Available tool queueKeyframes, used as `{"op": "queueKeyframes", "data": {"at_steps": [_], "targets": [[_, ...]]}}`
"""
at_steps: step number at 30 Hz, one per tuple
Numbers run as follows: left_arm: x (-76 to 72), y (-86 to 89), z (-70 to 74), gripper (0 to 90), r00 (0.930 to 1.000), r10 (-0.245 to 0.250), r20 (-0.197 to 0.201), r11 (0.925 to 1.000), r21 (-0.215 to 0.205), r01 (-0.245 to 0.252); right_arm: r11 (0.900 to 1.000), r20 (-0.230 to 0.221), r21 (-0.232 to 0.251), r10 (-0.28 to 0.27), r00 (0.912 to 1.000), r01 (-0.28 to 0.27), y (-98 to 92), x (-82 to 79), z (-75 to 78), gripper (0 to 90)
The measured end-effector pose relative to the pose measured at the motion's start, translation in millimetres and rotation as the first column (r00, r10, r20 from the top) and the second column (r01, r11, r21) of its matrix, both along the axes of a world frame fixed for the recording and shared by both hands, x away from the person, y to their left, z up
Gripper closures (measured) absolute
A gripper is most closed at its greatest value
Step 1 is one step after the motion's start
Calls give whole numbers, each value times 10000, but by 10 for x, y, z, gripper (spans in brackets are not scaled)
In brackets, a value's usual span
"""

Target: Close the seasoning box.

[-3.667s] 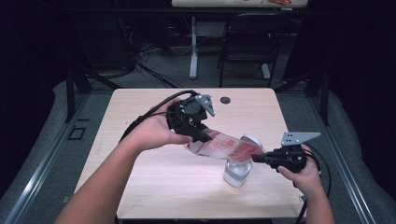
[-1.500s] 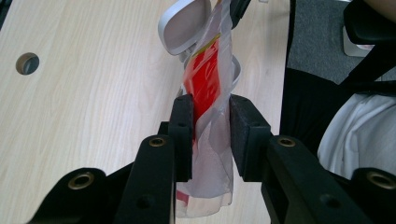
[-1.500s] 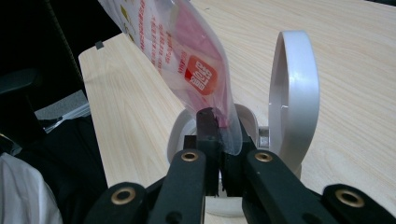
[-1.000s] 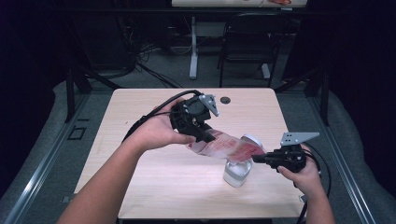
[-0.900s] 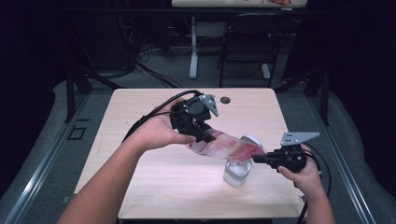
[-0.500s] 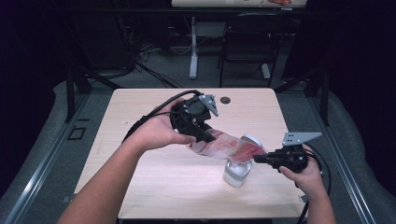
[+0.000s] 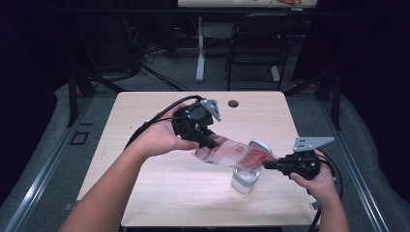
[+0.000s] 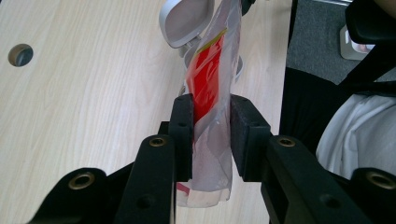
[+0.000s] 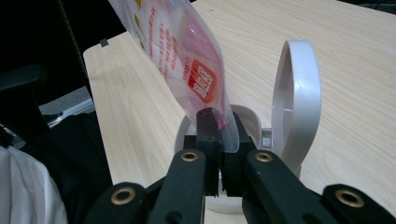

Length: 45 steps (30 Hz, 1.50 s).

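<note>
- High view: a clear plastic pouch with red print hangs stretched between the two grippers, above the wooden tabletop and slanting down from left to right.
- The left gripper has the upper end of the pouch; in the left gripper view its jaws stand partly closed with both pads pressed on the pouch, which runs away from the camera edge-on.
- The right gripper pinches the lower end; in the right gripper view its jaws are almost fully together on the pouch's bottom edge.
- A white container stands on the tabletop right under the pouch's lower end, its round hinged lid flipped up and open.
- A small round hole sits near the far edge of the tabletop, well apart from the work.
</note>
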<state>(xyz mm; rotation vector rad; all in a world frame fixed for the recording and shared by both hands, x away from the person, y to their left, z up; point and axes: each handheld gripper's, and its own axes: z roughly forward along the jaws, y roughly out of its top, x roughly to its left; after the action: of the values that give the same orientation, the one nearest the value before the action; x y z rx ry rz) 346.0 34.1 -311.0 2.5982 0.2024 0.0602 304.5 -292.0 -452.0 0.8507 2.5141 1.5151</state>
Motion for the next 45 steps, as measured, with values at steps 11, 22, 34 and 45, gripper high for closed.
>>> {"op": "queueKeyframes", "data": {"at_steps": [11, 22, 34, 45], "targets": [[11, 49, -51, 724, 9999, 88, -89, 9999, -94, -89, 9999, 103, 99, -56, 9999, 55, 11, -6, 14, 876], [16, 78, -95, 725, 9998, 123, -148, 9997, -201, -126, 9995, 178, 288, -132, 9998, 127, 16, 10, -2, 846], [31, 172, -177, 725, 9993, 273, -262, 9989, -372, -282, 9992, 238, 337, -229, 9995, 221, 25, 21, -22, 803], [44, 275, -254, 724, 9983, 404, -410, 9975, -564, -426, 9987, 225, 411, -304, 9993, 295, 28, 32, -47, 780]]}}
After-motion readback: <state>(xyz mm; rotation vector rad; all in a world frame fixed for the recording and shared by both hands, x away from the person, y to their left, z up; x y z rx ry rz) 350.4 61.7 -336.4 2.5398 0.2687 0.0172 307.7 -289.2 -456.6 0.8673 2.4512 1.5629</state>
